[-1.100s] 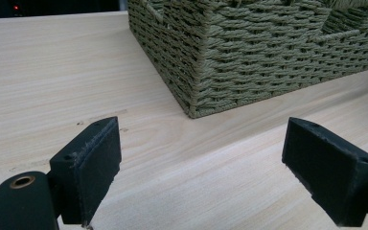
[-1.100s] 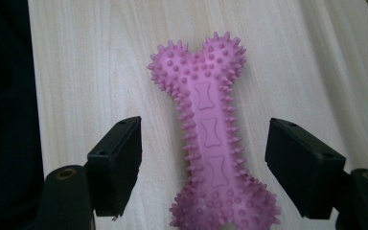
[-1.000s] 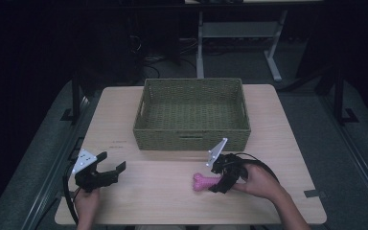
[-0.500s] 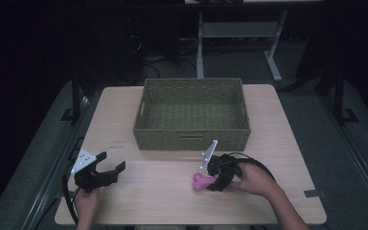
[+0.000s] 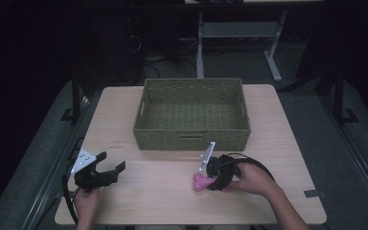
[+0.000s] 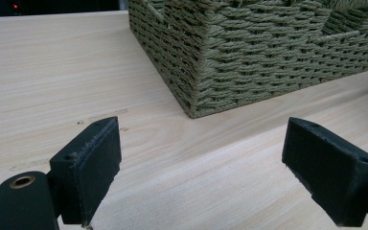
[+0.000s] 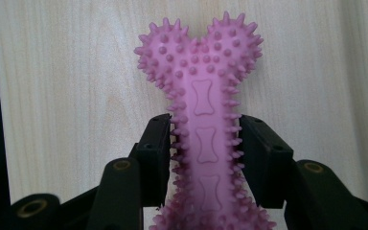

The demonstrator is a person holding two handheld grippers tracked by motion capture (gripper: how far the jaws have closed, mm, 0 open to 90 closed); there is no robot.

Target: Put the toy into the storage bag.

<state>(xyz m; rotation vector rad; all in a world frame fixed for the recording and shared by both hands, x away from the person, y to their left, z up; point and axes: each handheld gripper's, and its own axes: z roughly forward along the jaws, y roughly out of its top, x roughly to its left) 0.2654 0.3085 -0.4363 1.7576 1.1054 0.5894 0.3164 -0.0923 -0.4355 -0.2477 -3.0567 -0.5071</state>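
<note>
A pink spiky toy bone lies on the wooden table, just in front of the woven green basket. My right gripper has just been closing and its two black pads now press on the bone's shaft from both sides. From above, the bone pokes out to the left of the right gripper. At the table's front left my left gripper rests with its jaws wide apart and nothing between them; its own view faces a corner of the basket.
The basket is empty and stands at the table's middle, towards the far side. Dark floor and a desk frame lie beyond the table. A strip of grey tape sits near the right front edge.
The right gripper has shifted slightly toward the pink bone and its jaws have closed around the shaft. The left gripper has stayed where it was.
</note>
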